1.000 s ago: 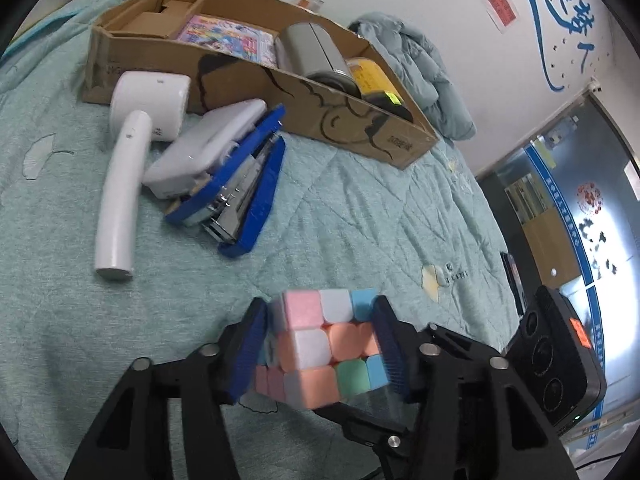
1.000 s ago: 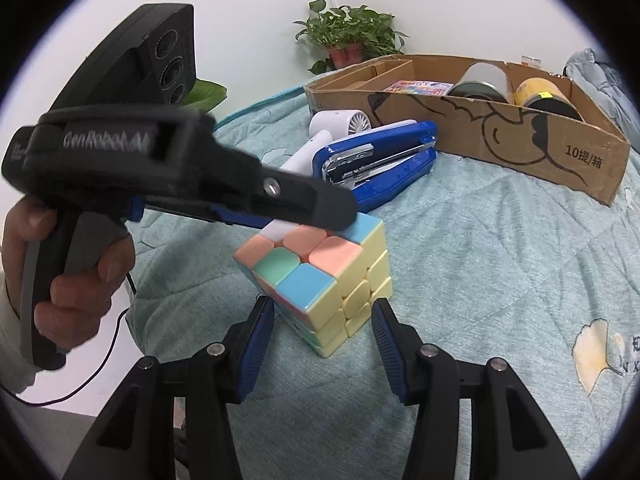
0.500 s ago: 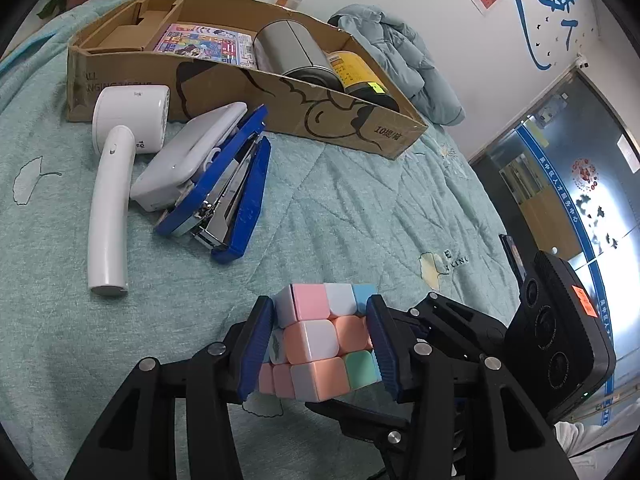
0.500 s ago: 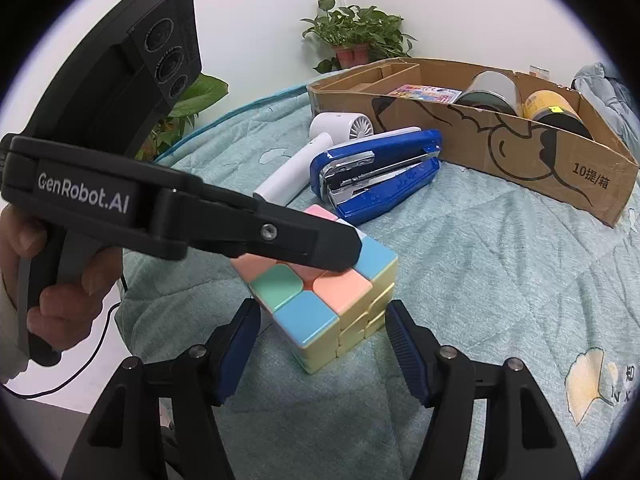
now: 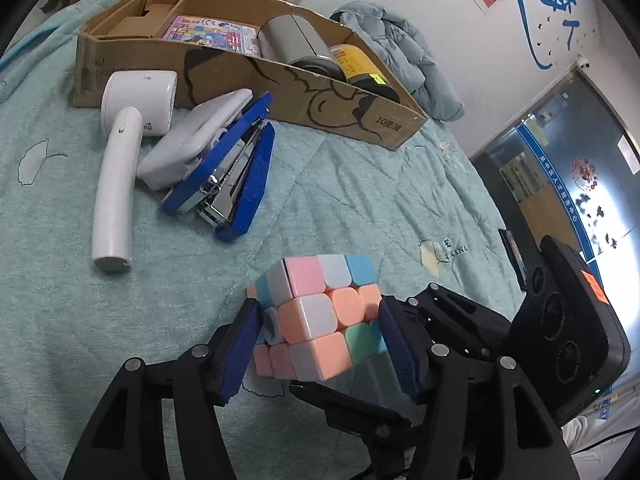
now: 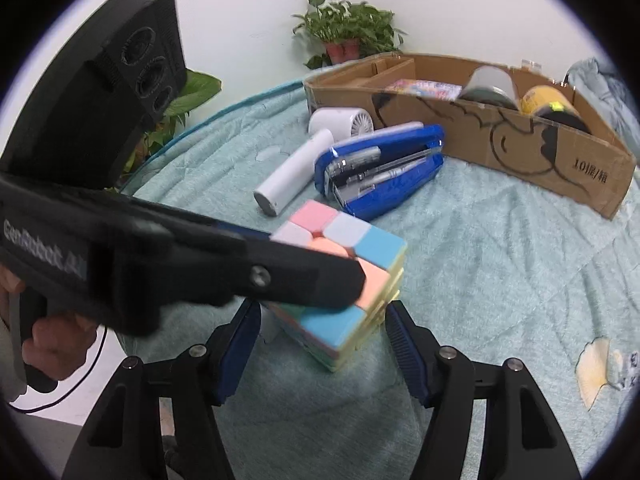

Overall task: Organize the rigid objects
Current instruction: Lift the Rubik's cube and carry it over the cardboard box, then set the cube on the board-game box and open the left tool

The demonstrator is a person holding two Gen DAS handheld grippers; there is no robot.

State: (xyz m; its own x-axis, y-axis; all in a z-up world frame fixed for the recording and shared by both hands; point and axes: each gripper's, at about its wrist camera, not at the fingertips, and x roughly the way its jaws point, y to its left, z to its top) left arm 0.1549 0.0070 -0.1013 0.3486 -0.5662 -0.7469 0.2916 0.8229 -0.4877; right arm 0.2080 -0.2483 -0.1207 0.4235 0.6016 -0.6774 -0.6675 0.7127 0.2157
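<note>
My left gripper (image 5: 318, 354) is clamped on the pastel puzzle cube (image 5: 316, 320): both blue pads (image 5: 240, 354) press its side faces, and the cube sits between the fingertips, its top row standing proud of them toward 12 o'clock. In the right wrist view the same cube (image 6: 352, 292) lies between the fingers of my right gripper (image 6: 320, 354), but those jaws stand spread with a gap on each side, touching nothing. The left gripper's black body (image 6: 172, 264) crosses that view from 9 o'clock and covers part of the cube's top.

From the left wrist camera, going left to right across the teal quilt (image 5: 360, 184): a white handheld fan (image 5: 124, 160) at 10 o'clock, a light grey case (image 5: 196, 140) leaning on the blue stapler (image 5: 236, 184) just beside it, then the long cardboard box (image 5: 256, 76) at 12 o'clock holding a colourful booklet (image 5: 208, 34), a grey tin (image 5: 292, 44) and a yellow-labelled can (image 5: 356, 66). A grey-blue jacket (image 5: 404, 56) lies beyond the box at 1 o'clock, which only this view shows well.

The right wrist view alone shows the potted plant (image 6: 346, 38) at 12 o'clock against the wall, the fan's grille (image 6: 360, 124), and my left hand (image 6: 48, 340) on the handle at 8 o'clock.
</note>
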